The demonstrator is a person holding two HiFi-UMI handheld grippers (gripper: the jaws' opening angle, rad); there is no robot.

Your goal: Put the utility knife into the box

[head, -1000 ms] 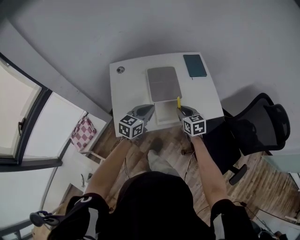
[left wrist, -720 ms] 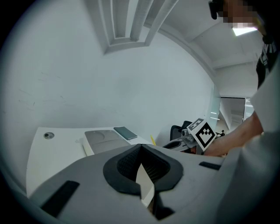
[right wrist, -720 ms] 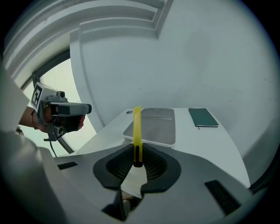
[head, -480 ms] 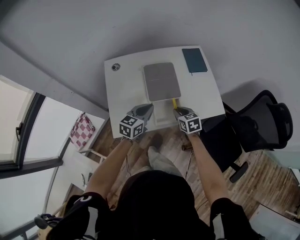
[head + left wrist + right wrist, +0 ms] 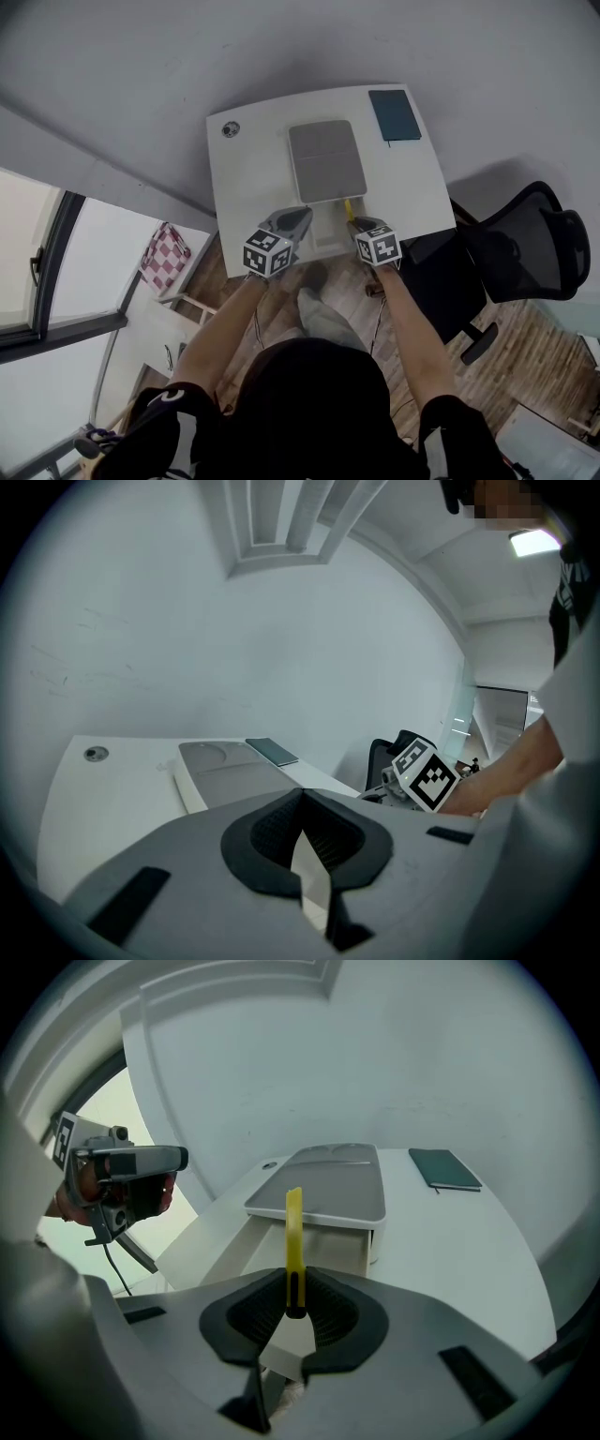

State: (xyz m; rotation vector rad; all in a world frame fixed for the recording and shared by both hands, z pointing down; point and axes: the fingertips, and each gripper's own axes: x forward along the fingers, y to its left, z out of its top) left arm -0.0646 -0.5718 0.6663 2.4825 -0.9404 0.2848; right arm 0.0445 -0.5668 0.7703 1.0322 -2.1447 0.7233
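A yellow utility knife (image 5: pixel 293 1232) stands upright between the pads of my right gripper (image 5: pixel 294 1309), which is shut on its lower end. In the head view the utility knife (image 5: pixel 349 205) sticks out ahead of the right gripper (image 5: pixel 355 222), at the right edge of the box's open white part (image 5: pixel 329 228). The box (image 5: pixel 322 1242) has a grey lid (image 5: pixel 324 161) lying over its far half. My left gripper (image 5: pixel 300 217) hovers at the box's left side, its tips together with nothing between them (image 5: pixel 300 803).
The white table (image 5: pixel 253 173) carries a dark teal notebook (image 5: pixel 394 114) at the far right and a small round cable port (image 5: pixel 231 129) at the far left. A black office chair (image 5: pixel 525 246) stands to the right. Wooden floor lies below the table's near edge.
The right gripper has carried the knife a little left, closer to the box's open part. The left gripper has hardly moved.
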